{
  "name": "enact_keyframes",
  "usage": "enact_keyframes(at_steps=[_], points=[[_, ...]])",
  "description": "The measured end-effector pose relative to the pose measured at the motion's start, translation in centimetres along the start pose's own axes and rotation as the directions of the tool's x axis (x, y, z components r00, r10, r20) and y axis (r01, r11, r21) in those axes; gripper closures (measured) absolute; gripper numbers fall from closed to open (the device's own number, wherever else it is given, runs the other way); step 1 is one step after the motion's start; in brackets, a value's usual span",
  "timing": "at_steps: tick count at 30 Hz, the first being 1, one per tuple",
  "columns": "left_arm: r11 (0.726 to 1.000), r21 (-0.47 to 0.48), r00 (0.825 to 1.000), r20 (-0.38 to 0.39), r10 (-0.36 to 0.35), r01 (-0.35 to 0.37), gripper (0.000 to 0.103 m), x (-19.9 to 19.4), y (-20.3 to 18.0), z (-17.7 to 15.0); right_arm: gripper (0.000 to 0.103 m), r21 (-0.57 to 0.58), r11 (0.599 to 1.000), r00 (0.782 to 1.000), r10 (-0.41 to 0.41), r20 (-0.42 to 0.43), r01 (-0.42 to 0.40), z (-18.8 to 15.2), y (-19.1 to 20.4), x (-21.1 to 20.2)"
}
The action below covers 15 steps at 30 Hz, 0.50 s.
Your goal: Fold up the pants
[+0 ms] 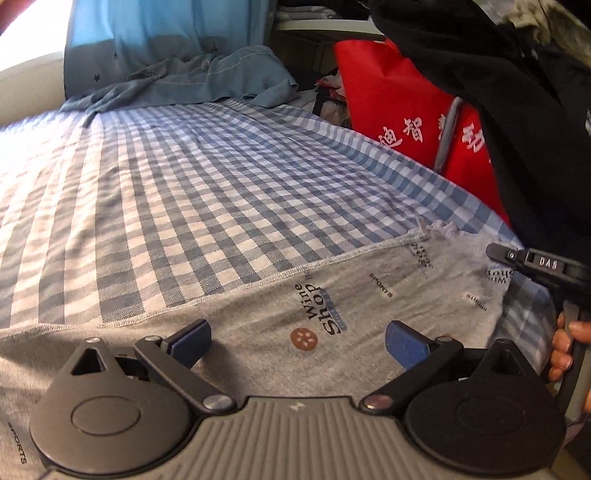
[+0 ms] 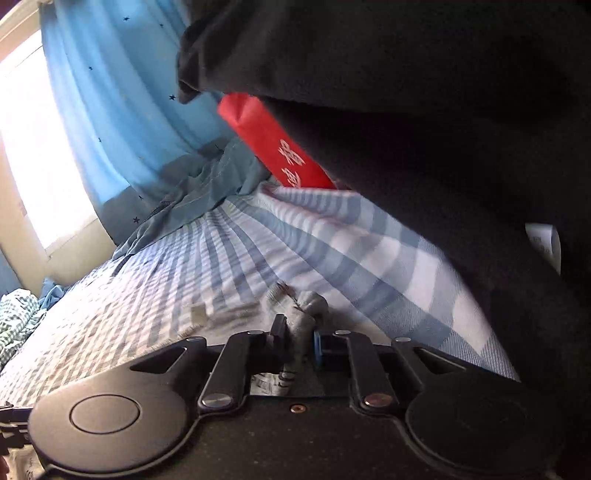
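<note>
Grey printed pants (image 1: 332, 291) with "Wine Shop" and "SPORTS" lettering lie flat on a blue-and-white checked bed sheet (image 1: 177, 184), near the front. My left gripper (image 1: 297, 341) is open just above the pants, its blue-padded fingers spread wide and empty. My right gripper (image 2: 299, 338) is shut on a bunched grey corner of the pants (image 2: 308, 310). The right gripper also shows in the left wrist view (image 1: 532, 262) at the pants' right corner, near the bed's right edge.
A red bag (image 1: 402, 118) with white characters stands beyond the bed's right edge. A crumpled blue garment (image 1: 207, 81) lies at the far end under a blue curtain (image 1: 166, 33). Dark clothing (image 2: 424, 110) hangs over the right side.
</note>
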State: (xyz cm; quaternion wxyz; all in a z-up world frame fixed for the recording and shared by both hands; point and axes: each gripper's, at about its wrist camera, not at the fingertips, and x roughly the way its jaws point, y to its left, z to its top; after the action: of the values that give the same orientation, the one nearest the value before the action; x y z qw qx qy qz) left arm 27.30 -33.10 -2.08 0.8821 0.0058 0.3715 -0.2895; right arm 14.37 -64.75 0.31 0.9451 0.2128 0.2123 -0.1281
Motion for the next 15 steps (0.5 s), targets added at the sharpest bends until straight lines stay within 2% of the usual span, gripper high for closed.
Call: enact_keyframes(at_steps=[3,6,11,12,15], points=[[0.993,-0.104,0.998,-0.004,-0.062,0.061,0.000,-0.7,1.6,0.7,0.093,-0.072,0.997,1.000,0.004,0.027,-0.002,0.6,1.9,-0.8],[0.964,-0.224,0.989,0.001,-0.147,0.143,0.000,-1.4,3.4,1.2,0.095,-0.158,0.987,0.998,0.037,0.051,-0.028,1.3,4.5,-2.1],[0.875,-0.409,0.964,0.054,-0.259,0.258,0.000,-2.9,6.7,0.9,0.098,-0.323,0.943,0.992,0.108,0.067,-0.080,1.3,10.2,-4.6],[0.854,-0.437,0.957,0.064,-0.283,0.282,0.000,-3.2,7.4,0.7,0.102,-0.355,0.930,0.990,0.125,0.060,-0.096,1.0,11.6,-5.0],[0.795,-0.501,0.934,0.092,-0.345,0.343,0.000,-3.7,9.1,-0.4,0.103,-0.439,0.885,0.983,0.182,0.022,-0.154,-0.7,15.7,-6.4]])
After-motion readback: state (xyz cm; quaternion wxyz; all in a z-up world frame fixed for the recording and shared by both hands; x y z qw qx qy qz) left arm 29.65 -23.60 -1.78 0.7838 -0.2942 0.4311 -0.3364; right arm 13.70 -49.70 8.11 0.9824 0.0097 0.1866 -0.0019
